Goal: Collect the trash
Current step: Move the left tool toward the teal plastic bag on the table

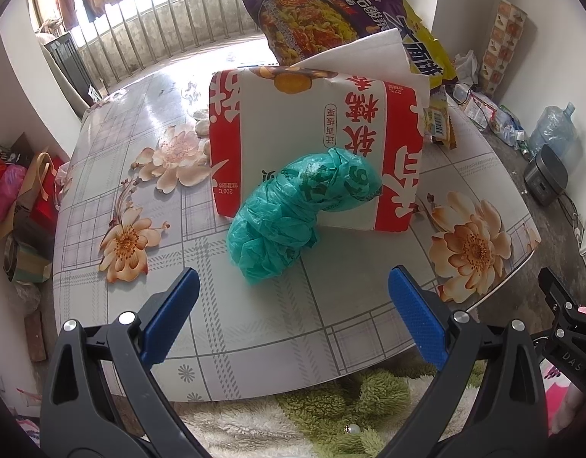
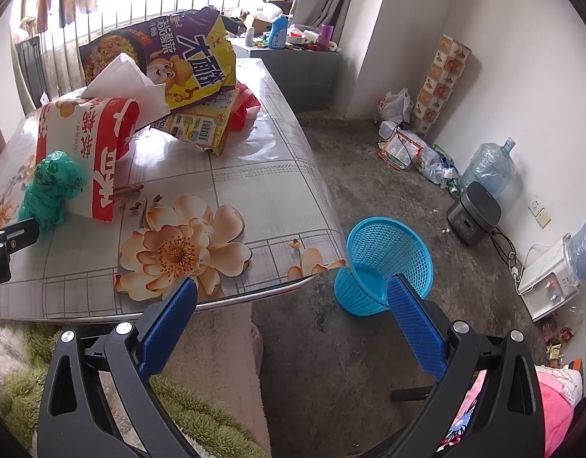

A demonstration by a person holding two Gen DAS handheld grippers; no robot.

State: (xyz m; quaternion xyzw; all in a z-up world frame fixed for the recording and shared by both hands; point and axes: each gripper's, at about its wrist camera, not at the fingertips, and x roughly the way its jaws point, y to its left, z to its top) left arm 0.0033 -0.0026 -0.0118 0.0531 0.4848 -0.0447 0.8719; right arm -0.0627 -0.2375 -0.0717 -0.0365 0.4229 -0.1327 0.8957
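The left gripper (image 1: 293,297) hung wide open, holding nothing, its blue pads (image 1: 170,316) spread over the near edge of the table (image 1: 254,328). Just ahead lay the crumpled green plastic bag (image 1: 293,213), resting on the tablecloth and leaning against the red-and-white tissue pack (image 1: 312,141). It looked feather-light, soft and squashy, likely a bit slippery; a pinch across its bunched middle seemed the safest hold. The right gripper (image 2: 293,305) was open and empty too, out past the table edge above the floor. Beyond it stood the blue mesh basket (image 2: 388,263), well apart from the bag.
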